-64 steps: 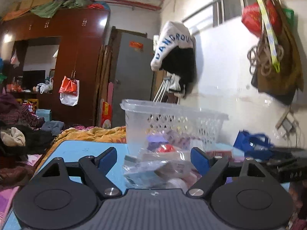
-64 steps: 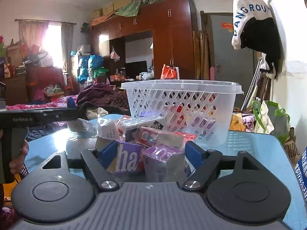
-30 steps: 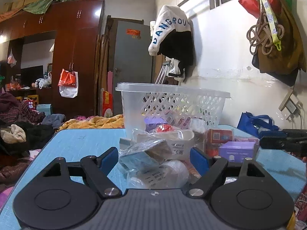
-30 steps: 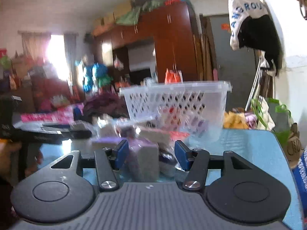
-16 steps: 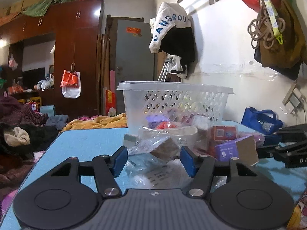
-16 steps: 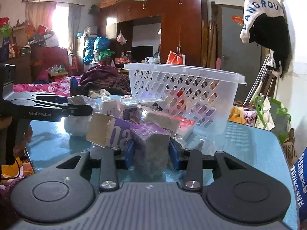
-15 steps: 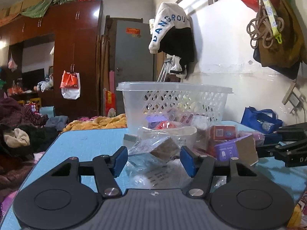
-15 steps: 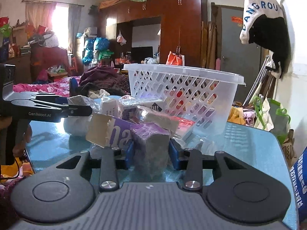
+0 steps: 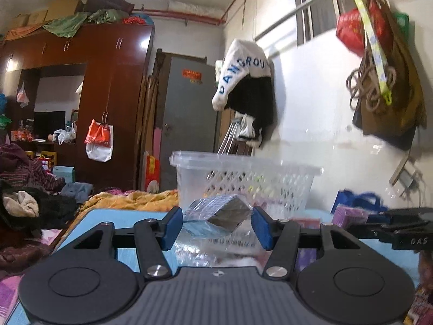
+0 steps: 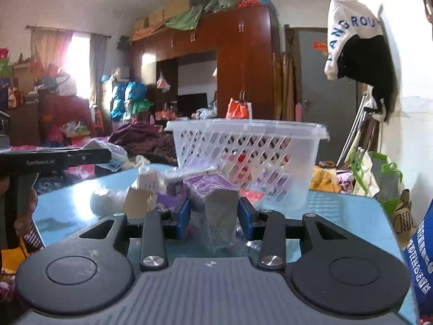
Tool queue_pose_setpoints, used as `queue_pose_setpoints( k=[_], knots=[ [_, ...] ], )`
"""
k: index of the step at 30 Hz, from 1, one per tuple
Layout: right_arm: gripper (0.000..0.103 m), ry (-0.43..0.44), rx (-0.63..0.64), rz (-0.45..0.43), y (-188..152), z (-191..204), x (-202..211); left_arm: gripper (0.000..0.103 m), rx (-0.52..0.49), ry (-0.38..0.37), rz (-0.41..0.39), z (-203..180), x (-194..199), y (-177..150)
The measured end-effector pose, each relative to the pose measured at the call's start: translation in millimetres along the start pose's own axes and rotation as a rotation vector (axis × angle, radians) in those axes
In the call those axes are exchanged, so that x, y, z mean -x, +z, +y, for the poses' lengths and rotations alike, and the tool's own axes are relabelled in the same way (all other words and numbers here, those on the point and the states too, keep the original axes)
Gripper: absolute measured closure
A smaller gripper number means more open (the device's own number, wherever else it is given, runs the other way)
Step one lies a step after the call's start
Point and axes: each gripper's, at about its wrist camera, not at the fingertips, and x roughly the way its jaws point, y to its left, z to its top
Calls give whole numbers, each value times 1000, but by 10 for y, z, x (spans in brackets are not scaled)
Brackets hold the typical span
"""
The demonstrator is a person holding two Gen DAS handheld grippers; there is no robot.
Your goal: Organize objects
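Note:
A clear perforated basket (image 9: 243,178) stands on the blue table (image 9: 113,216), also in the right wrist view (image 10: 249,157), with packets inside. My left gripper (image 9: 215,227) is shut on a clear plastic-wrapped packet (image 9: 219,214), held above the table in front of the basket. My right gripper (image 10: 213,214) is shut on a purple wrapped block (image 10: 216,197), lifted just in front of the basket. Several loose packets (image 10: 146,187) lie on the table (image 10: 338,211) left of the block. The other gripper (image 10: 62,158) shows at far left.
A white wall is to the right with hanging clothes (image 9: 246,81) and bags (image 9: 384,86). A blue bag (image 10: 422,257) sits at the table's right edge. Piled clothes (image 9: 24,197) lie beyond the left edge. A wardrobe (image 9: 89,103) stands behind.
Both grippers closed on their items and lifted them off the table. The left one raised its packet toward the basket's height; the right one raised the purple block.

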Motion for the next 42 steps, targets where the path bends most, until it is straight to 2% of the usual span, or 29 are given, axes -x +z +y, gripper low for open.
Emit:
queue_pose_setpoints(
  k=[3,7,9,11,15,18,20,21,22,24,27,29,32,34,36,37,39,42],
  knots=[
    [61,-17,6,-32,224,-15,13,44,18,-26,-33,24,-42,159],
    [61,-33,6,-65,760,-89,-174,44,73,-115,-59,71,-310,592],
    [61,-41,-11,-62,1061,-173,-377,44,94,-151,-45,78,-545,818],
    [61,-82,-15,-44,1316,-262,-608,44,132,-179,11,82,-871,1028],
    [61,-113,-18,24,1545,-410,-1063,44,170,-150,95,74,-1394,1189],
    [59,-160,19,52,1502,-427,-1257,43,166,-145,104,56,-1645,1163],
    [41,-172,22,77,1432,-439,-1320,26,146,-125,126,25,-1769,1110],
    [22,-188,28,83,1393,-434,-1310,18,137,-105,142,12,-1815,1072],
    [12,-215,34,75,1341,-400,-1220,19,134,-88,147,23,-1784,1042],
    [0,-243,18,42,1216,-373,-967,19,123,-86,151,43,-1624,975],
    [0,-191,-29,47,845,-367,-542,18,107,-113,118,105,-1167,823],
    [0,-190,-43,84,557,-373,-359,12,121,-119,100,174,-845,639],
    [0,-195,-62,176,225,-368,-265,11,75,-33,87,188,-480,354],
    [0,-215,-79,216,125,-396,-262,11,108,-22,112,244,-317,202],
    [0,-204,-105,220,93,-439,-265,11,164,-50,144,314,-239,77],
    [0,-191,-124,228,95,-470,-285,11,172,-66,159,340,-215,15],
    [1,-186,-136,255,60,-465,-327,11,160,-52,184,358,-242,-39],
    [13,-217,-106,284,-8,-437,-384,11,137,-14,213,361,-291,-61]
  ],
)
